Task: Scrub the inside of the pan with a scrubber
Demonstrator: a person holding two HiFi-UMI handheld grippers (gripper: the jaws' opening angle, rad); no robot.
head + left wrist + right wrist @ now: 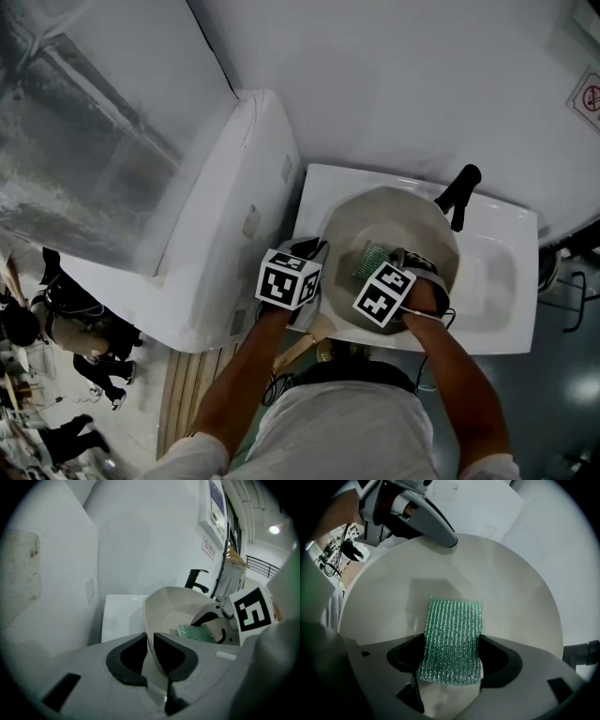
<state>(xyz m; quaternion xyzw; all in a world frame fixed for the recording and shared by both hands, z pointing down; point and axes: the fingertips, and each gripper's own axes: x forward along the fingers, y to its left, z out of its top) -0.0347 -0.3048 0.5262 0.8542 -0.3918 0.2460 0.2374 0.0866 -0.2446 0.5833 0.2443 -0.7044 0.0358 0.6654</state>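
A cream pan (389, 225) rests tilted in the white sink (511, 234). My left gripper (314, 255) is shut on the pan's near left rim; in the left gripper view the thin rim (151, 634) runs between its dark pads. My right gripper (392, 264) is inside the pan, shut on a green mesh scrubber (375, 260). In the right gripper view the scrubber (453, 637) sticks forward from the jaws and lies against the pan's inner floor (501, 592). The left gripper (424, 520) shows at the pan's far rim there. The scrubber (195, 632) also shows in the left gripper view.
A black faucet (459, 192) rises at the sink's back edge beside the pan. A tall white appliance (220, 216) stands against the sink's left side. White wall lies behind. People (56, 323) are on the floor far below at lower left.
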